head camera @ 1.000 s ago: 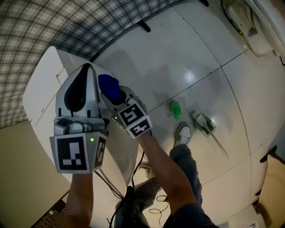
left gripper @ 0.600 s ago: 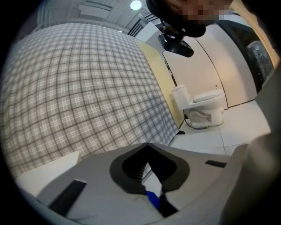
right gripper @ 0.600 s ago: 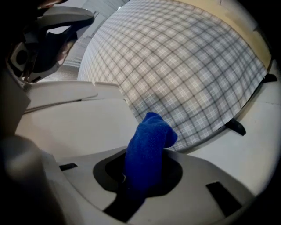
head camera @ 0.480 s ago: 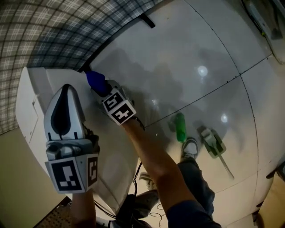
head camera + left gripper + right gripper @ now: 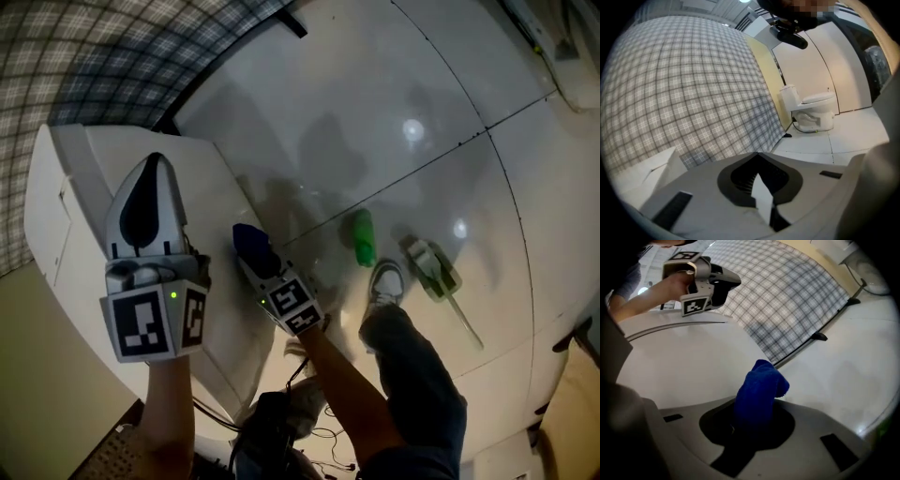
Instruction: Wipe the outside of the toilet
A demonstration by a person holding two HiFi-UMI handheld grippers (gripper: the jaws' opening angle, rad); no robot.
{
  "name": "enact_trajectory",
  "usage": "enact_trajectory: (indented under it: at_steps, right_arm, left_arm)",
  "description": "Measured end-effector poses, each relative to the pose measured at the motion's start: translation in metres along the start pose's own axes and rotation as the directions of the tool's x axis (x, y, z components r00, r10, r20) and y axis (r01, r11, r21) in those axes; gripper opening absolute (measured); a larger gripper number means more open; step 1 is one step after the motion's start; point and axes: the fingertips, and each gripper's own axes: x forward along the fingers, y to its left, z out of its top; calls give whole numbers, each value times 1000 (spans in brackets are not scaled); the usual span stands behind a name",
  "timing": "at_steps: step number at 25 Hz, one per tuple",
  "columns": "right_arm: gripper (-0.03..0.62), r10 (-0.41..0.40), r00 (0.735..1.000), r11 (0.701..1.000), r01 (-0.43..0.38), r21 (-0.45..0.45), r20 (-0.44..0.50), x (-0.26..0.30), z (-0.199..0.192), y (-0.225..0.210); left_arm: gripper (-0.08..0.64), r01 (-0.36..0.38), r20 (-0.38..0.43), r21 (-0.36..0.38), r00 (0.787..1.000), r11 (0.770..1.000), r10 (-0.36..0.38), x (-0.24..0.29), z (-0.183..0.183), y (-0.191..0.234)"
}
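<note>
While right hand-held gripper [image 5: 255,261] clamps cloth [image 5: 249,241], left hand-held gripper [image 5: 152,169] closed; bottle [image 5: 362,238] near shoe [image 5: 384,281].

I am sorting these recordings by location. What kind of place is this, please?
Probably a bathroom or toilet room: a white toilet shows in the left gripper view, the floor is made of large glossy white tiles, and a green bottle is on it.

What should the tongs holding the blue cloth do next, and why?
Probably press the blue cloth against the side of the toilet and drag it along. The right tongs are shut on the cloth right beside that white surface, though I cannot tell whether it is touching. The left tongs hang shut and empty above the toilet.
</note>
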Motion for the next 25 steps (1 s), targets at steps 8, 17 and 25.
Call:
enact_trajectory:
  at_steps: [8,17,25]
  right_arm:
    - [72,11,999,1000,-11,2,46,-1,4,8]
    - [72,24,989,995,-9,-103,146,107,110,-65]
    - [72,26,994,998,-19,-66,107,185,103,-123]
  left_arm:
    - [15,48,-22,-9,999,999,-48,7,-13,-13]
    - [15,10,-113,31,994,999,-7,58,-37,5]
    - [17,124,-186,214,979,969,-84,128,-60,-5]
